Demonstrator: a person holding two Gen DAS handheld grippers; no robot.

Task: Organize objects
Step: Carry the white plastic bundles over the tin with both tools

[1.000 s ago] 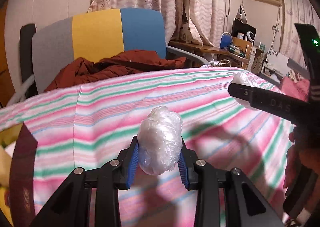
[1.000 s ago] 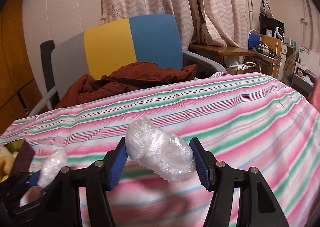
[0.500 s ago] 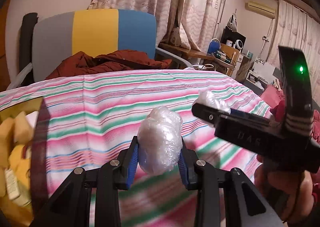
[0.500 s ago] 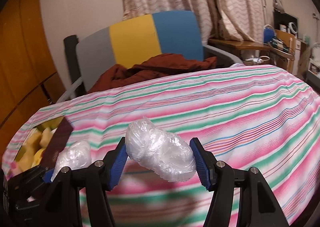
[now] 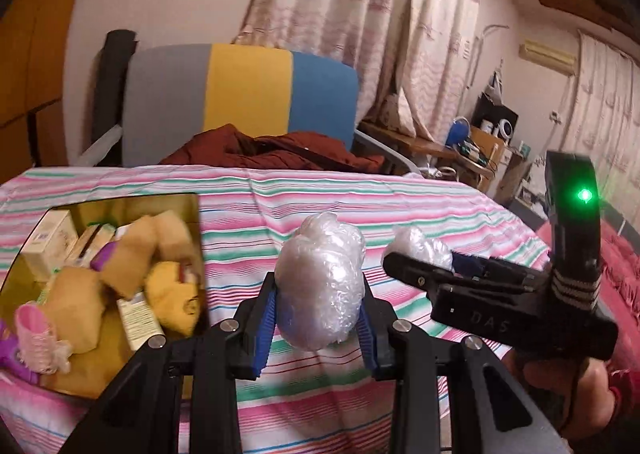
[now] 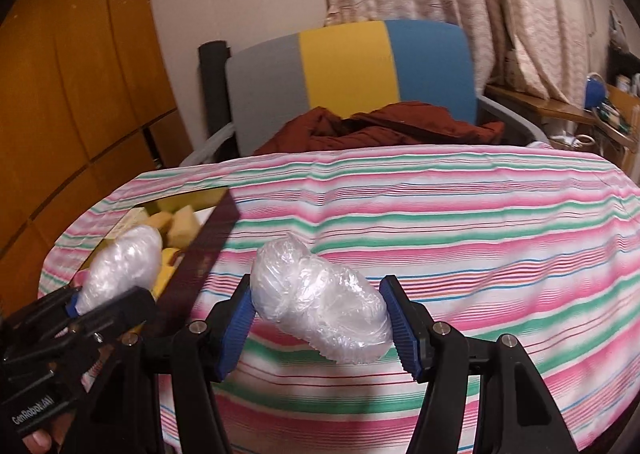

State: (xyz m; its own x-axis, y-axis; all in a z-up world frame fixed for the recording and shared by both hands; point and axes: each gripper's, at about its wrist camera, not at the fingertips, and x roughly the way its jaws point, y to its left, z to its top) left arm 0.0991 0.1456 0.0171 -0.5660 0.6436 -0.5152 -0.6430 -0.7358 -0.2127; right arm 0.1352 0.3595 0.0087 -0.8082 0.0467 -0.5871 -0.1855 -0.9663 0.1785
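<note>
Both tongs were clamped on plastic-wrapped bundles, the left gripper (image 5: 318,324) holding its bundle (image 5: 322,286) upright and nearer the open box (image 5: 198,250) at its left, the right gripper (image 6: 320,328) gripping its bundle (image 6: 322,314) lengthwise.

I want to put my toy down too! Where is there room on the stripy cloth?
Bare: the pink-and-green striped cloth from the open box across to its far edge by the chair. Crowded: inside the box, packed with yellow sponges and cartons.
</note>
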